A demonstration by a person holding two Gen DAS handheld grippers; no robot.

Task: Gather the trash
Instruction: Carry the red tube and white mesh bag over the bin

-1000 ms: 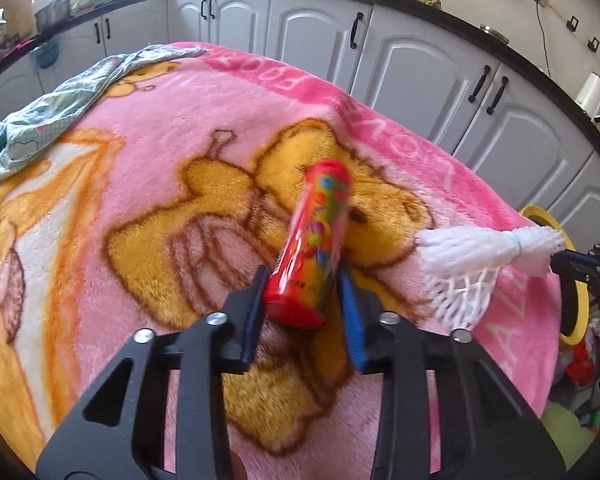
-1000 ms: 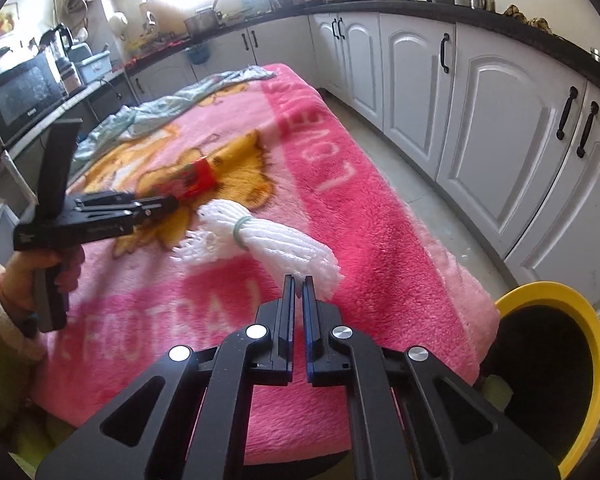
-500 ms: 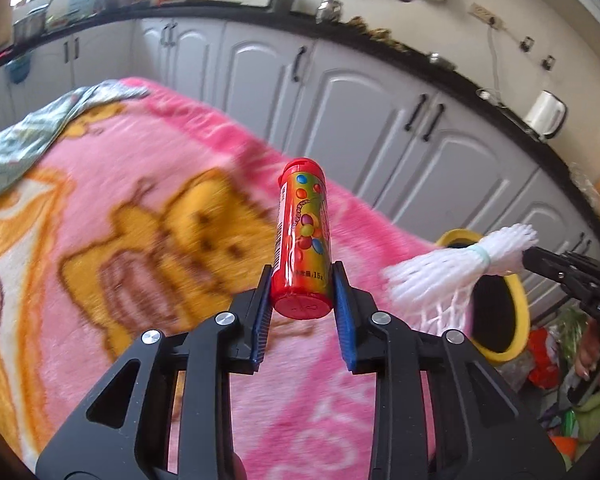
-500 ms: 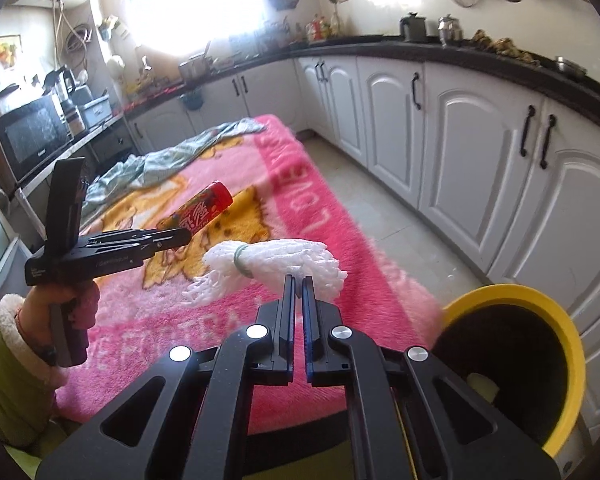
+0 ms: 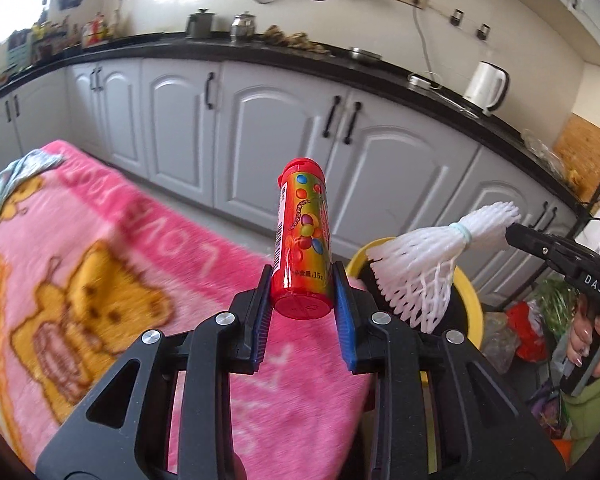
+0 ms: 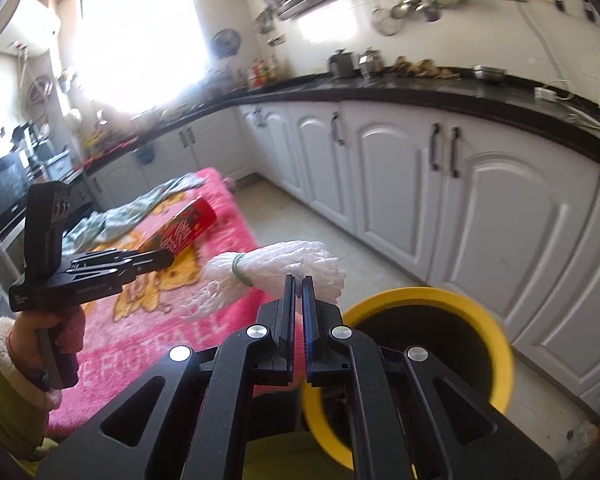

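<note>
Left-wrist view alone shows the candy tube's printed label: the left gripper clamps the red candy tube by its base, above the pink blanket. Right of it, the right gripper, nearly shut, pinches the white foam net over the yellow-rimmed bin. A second ago both items sat low over the blanket; now they are raised, cabinets behind.

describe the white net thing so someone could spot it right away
Start at the pink blanket and go to its end by the yellow-rimmed bin. The white foam net hangs in the air there, pinched in the right hand-held gripper. A green band cinches its middle, unlike the glossy red candy tube beside it.
</note>
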